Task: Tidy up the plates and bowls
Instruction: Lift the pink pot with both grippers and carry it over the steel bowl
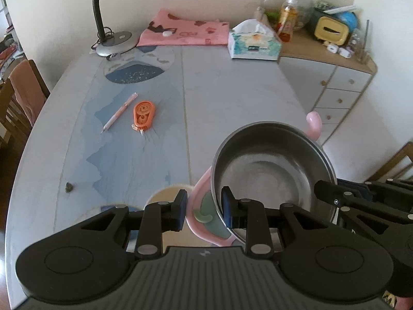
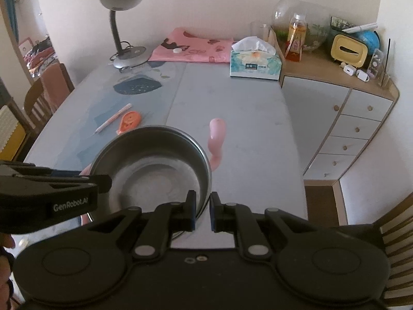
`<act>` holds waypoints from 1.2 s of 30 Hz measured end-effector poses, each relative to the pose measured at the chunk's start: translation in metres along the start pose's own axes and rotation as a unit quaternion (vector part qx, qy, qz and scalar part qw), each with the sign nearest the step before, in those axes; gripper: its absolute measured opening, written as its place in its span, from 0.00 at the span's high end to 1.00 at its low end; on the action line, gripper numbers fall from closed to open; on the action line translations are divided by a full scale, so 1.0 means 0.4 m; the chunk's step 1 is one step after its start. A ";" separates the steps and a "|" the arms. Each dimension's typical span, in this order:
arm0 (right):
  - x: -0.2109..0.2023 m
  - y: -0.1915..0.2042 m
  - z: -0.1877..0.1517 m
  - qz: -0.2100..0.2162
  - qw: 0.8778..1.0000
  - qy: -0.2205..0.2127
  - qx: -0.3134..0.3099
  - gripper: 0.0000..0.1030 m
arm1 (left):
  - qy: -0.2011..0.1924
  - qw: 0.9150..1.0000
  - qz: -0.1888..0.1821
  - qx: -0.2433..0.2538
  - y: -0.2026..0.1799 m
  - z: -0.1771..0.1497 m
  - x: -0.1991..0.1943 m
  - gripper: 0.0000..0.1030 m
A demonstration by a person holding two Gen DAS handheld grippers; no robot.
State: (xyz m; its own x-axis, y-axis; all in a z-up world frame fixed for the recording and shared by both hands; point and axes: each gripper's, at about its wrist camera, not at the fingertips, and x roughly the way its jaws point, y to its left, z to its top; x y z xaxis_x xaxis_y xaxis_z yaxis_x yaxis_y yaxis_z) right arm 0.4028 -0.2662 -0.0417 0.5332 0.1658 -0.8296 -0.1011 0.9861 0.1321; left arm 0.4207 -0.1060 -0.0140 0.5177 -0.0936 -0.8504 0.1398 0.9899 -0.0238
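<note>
Left gripper clamps pink plastic handled holder plus rim of round steel bowl; right gripper pinches opposite rim, seemingly. Bowl aloft over grey table. Keep both hands level, move together, avoid tilting.

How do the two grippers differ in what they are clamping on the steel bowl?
The left gripper spans the steel bowl wall together with the pink holder around it; the right gripper pinches only the thin bowl rim. So the left jaws stand wider, the right nearly closed. The left grips the bowl's left side, the right its right side. Both hold the same bowl above the table.
</note>
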 end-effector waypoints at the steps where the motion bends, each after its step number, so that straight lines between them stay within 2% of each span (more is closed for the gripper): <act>1: -0.017 0.000 -0.012 0.000 1.000 0.000 0.000 0.89 | -0.002 1.000 -0.002 0.000 -0.002 -0.012 -0.019 0.74; 7: -0.111 0.006 -0.085 -0.002 1.000 -0.001 0.004 0.89 | -0.011 1.000 -0.017 0.014 -0.021 -0.096 -0.124 0.74; 18: -0.248 0.040 -0.253 -0.010 1.000 0.012 0.016 0.89 | 0.003 0.998 -0.042 0.042 -0.038 -0.281 -0.238 0.74; 28: -0.322 0.067 -0.415 -0.018 0.999 0.028 0.033 0.90 | 0.012 0.996 -0.052 0.065 -0.045 -0.448 -0.298 0.74; 36: -0.329 0.081 -0.534 -0.019 0.997 0.048 0.053 0.90 | 0.024 0.996 -0.053 0.072 -0.053 -0.567 -0.295 0.74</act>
State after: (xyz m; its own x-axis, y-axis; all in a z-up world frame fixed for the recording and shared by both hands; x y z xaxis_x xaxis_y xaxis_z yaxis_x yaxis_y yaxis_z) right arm 0.1498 -0.2591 -0.0441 0.4511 0.1312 -0.8828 0.0091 0.9884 0.1515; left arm 0.1651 -0.0918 -0.0322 0.4538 -0.1879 -0.8711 0.3121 0.9491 -0.0422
